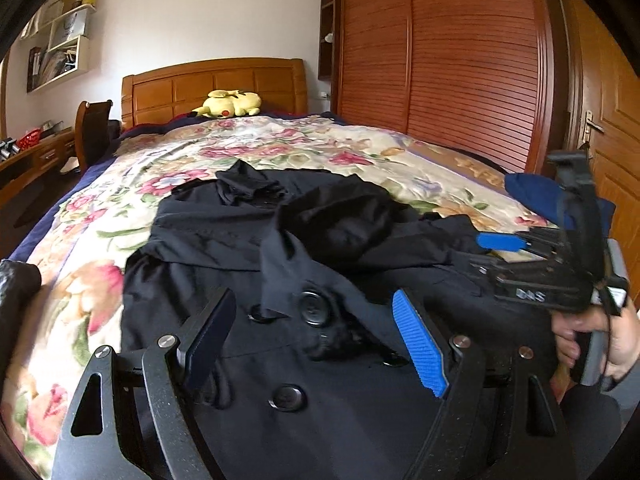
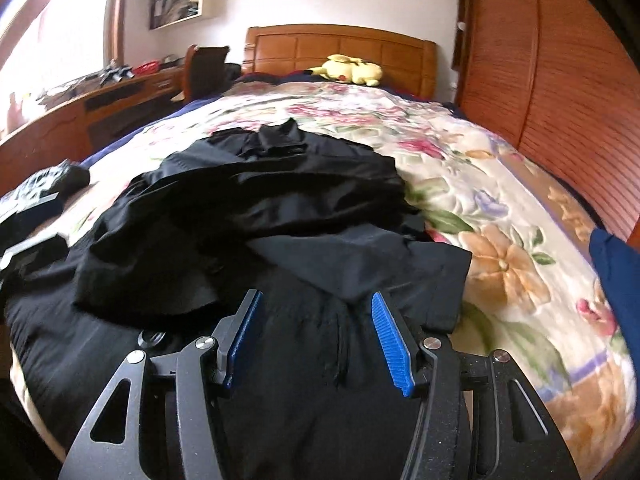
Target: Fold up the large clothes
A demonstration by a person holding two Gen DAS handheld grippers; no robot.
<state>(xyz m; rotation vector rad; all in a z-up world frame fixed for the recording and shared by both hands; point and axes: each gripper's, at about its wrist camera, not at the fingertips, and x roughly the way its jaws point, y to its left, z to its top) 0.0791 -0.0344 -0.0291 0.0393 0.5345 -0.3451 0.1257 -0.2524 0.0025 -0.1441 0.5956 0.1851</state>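
A large black coat [image 1: 224, 240] with big round buttons [image 1: 316, 308] lies crumpled on a floral bedspread [image 1: 168, 152], its collar end toward the headboard. My left gripper [image 1: 314, 296] hovers low over the buttoned front, jaws wide open, with nothing pressed between the pads. My right gripper [image 1: 500, 242], held by a hand [image 1: 596, 332], comes in from the right over the coat's edge. In the right wrist view, the right gripper [image 2: 316, 296] stands partly open just above a flat flap of the coat [image 2: 360, 264], and its blue pads [image 2: 390, 336] do not pinch the cloth.
A yellow plush toy [image 1: 228, 104] rests by the wooden headboard [image 1: 216, 80]. Blue fabric [image 2: 616, 272] sits at the bed's right edge, close to the slatted wardrobe [image 1: 440, 60]. A desk [image 2: 100, 100] and a chair [image 2: 204, 68] stand left of the bed. Dark blurred shapes [image 2: 36, 200] fill the left edge.
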